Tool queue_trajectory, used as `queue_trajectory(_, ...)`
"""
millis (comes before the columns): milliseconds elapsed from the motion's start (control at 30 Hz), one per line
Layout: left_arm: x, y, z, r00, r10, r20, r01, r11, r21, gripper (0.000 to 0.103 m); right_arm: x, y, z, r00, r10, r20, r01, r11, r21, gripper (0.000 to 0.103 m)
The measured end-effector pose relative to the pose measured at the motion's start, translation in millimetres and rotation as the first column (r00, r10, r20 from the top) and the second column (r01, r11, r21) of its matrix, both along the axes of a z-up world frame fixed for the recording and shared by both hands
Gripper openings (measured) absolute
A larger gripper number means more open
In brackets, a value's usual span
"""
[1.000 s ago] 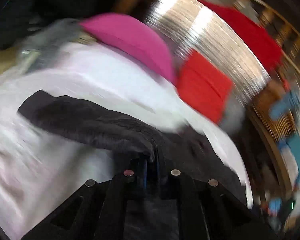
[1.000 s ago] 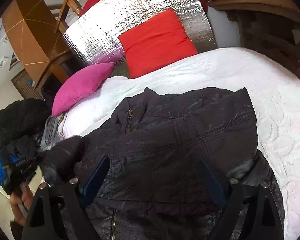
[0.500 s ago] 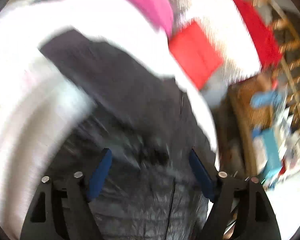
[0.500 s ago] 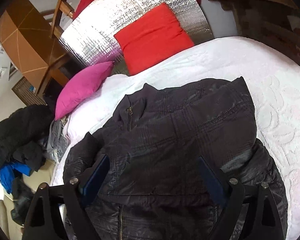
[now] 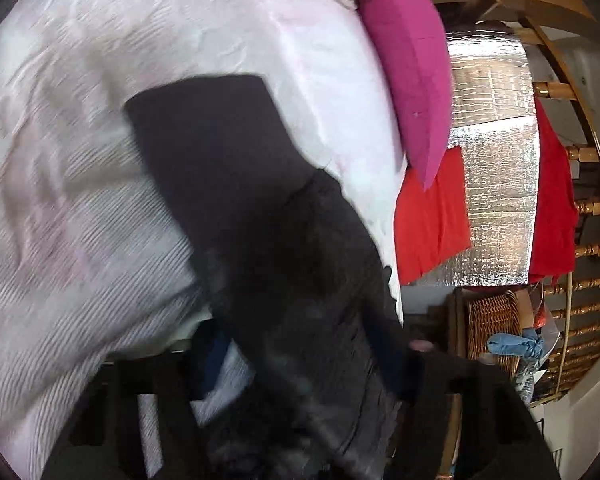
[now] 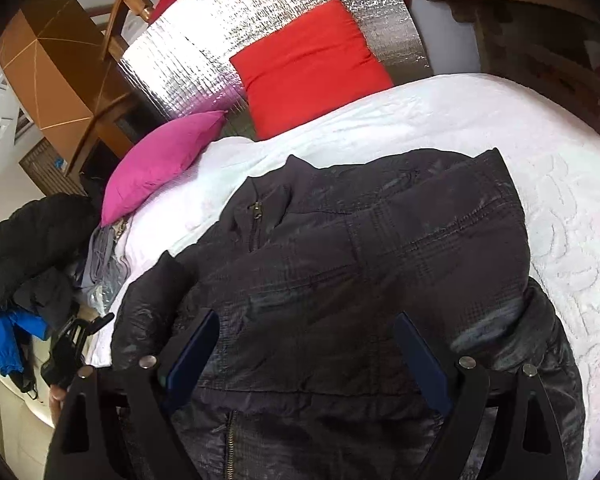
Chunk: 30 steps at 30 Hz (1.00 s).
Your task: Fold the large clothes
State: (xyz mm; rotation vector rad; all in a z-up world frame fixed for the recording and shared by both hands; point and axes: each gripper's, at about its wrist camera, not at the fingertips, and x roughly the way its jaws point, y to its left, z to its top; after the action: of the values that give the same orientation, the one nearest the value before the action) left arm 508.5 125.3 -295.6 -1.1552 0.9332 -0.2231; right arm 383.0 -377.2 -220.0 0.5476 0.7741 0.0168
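A dark grey padded jacket (image 6: 372, 264) lies on the white bedspread (image 6: 500, 128), collar and zip toward the pillows, its right sleeve folded across the body. My right gripper (image 6: 306, 344) is open, its blue-padded fingers hovering just above the jacket's lower body. In the blurred left wrist view the jacket's left sleeve (image 5: 220, 152) stretches out over the bedspread (image 5: 60, 160). My left gripper (image 5: 300, 360) is open at the bed's left edge, with the jacket's fabric lying between its spread fingers. It also shows in the right wrist view (image 6: 72, 344).
A pink pillow (image 6: 160, 160) and a red pillow (image 6: 312, 64) lean on a silver foil headboard (image 6: 236, 24). A pile of dark and blue clothes (image 6: 24, 264) sits left of the bed. A wicker basket (image 5: 496, 328) stands beyond the bed.
My left gripper opened and let go of the sleeve, which now lies stretched on the bedspread, then swung down to the bed's left edge. My right gripper stayed open and rose slightly.
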Motion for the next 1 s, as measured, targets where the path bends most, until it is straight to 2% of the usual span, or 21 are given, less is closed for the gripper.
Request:
queue_trajectory(33, 7, -4, 8, 1.000, 0.006, 0.003, -0.006, 0.999, 0.031, 0.032, 0, -2, -2, 1.000, -0.006, -0.005, 0.006, 1.000, -0.005, 0.091)
queue_trajectory(100, 11, -16, 20, 1.000, 0.001, 0.029, -0.004, 0.994, 0.110, 0.017, -1, -7, -2, 1.000, -0.018, -0.004, 0.018, 1.000, -0.015, 0.088)
queue_trajectory(200, 7, -50, 60, 0.990, -0.082, 0.116, 0.050, 0.966, 0.255, 0.012, -7, -19, 2, 0.999, -0.052, 0.012, 0.052, 0.998, -0.032, 0.084)
queue_trajectory(267, -5, -83, 94, 0.965, -0.190, 0.183, 0.113, 0.925, 0.362, 0.011, -11, -29, 5, 0.997, -0.077, 0.026, 0.077, 0.997, -0.023, 0.084)
queue_trajectory(300, -14, -106, 114, 0.940, -0.258, 0.223, 0.147, 0.896, 0.418, 0.011, -14, -37, 7, 0.995, -0.092, 0.034, 0.092, 0.996, -0.008, 0.084)
queue_trajectory(400, -44, -177, 154, 0.834, -0.458, 0.308, 0.236, 0.801, 0.551, 0.011, -24, -57, 12, 0.989, -0.141, 0.054, 0.140, 0.990, 0.015, 0.084)
queue_trajectory(467, -67, -228, 165, 0.728, -0.611, 0.313, 0.328, 0.710, 0.623, 0.014, -29, -69, 16, 0.984, -0.167, 0.064, 0.165, 0.986, 0.036, 0.084)
queue_trajectory(500, -82, -254, 166, 0.654, -0.696, 0.297, 0.383, 0.643, 0.663, 0.022, -31, -74, 17, 0.982, -0.176, 0.066, 0.174, 0.984, 0.044, 0.084)
queue_trajectory(533, -99, -277, 166, 0.570, -0.776, 0.268, 0.433, 0.561, 0.706, 0.040, -34, -80, 18, 0.979, -0.190, 0.070, 0.186, 0.981, 0.054, 0.084)
queue_trajectory(567, -115, -295, 165, 0.489, -0.841, 0.230, 0.462, 0.474, 0.750, 0.051, -35, -83, 19, 0.978, -0.195, 0.073, 0.191, 0.980, 0.059, 0.084)
queue_trajectory(600, -123, -306, 164, 0.454, -0.867, 0.206, 0.461, 0.426, 0.779, 0.063, -37, -87, 21, 0.977, -0.197, 0.078, 0.192, 0.979, 0.071, 0.084)
queue_trajectory(633, -133, -313, 161, 0.428, -0.885, 0.182, 0.444, 0.381, 0.811, 0.063, -38, -88, 22, 0.978, -0.194, 0.081, 0.188, 0.979, 0.083, 0.084)
queue_trajectory(667, -139, -310, 160, 0.422, -0.891, 0.167, 0.436, 0.361, 0.825, 0.063, -39, -90, 24, 0.979, -0.186, 0.086, 0.176, 0.979, 0.104, 0.084)
queue_trajectory(700, -134, -308, 162, 0.429, -0.888, 0.166, 0.433, 0.363, 0.825, 0.063, -39, -91, 25, 0.979, -0.181, 0.090, 0.171, 0.979, 0.112, 0.084)
queue_trajectory(767, -135, -279, 166, 0.473, -0.858, 0.199, 0.426, 0.420, 0.801, 0.068, -40, -90, 28, 0.980, -0.173, 0.098, 0.162, 0.980, 0.112, 0.084)
queue_trajectory(800, -124, -252, 174, 0.529, -0.813, 0.242, 0.414, 0.497, 0.763, 0.075, -41, -89, 30, 0.981, -0.164, 0.105, 0.153, 0.982, 0.111, 0.084)
queue_trajectory(833, -117, -231, 179, 0.577, -0.769, 0.275, 0.397, 0.558, 0.729, 0.082, -40, -86, 31, 0.983, -0.150, 0.109, 0.137, 0.984, 0.112, 0.084)
queue_trajectory(867, -113, -200, 180, 0.638, -0.707, 0.305, 0.366, 0.628, 0.687, 0.084, -38, -83, 32, 0.985, -0.131, 0.108, 0.120, 0.987, 0.106, 0.084)
queue_trajectory(900, -111, -180, 180, 0.684, -0.657, 0.316, 0.338, 0.670, 0.661, 0.086, -37, -77, 34, 0.988, -0.110, 0.107, 0.100, 0.991, 0.093, 0.084)
queue_trajectory(933, -99, -158, 177, 0.754, -0.585, 0.300, 0.299, 0.712, 0.636, 0.087, -34, -67, 36, 0.992, -0.074, 0.105, 0.066, 0.995, 0.070, 0.084)
queue_trajectory(1000, -75, -125, 157, 0.864, -0.469, 0.182, 0.273, 0.742, 0.613, 0.087, -29, -45, 40, 0.995, 0.010, 0.100, -0.013, 0.999, 0.030, 0.084)
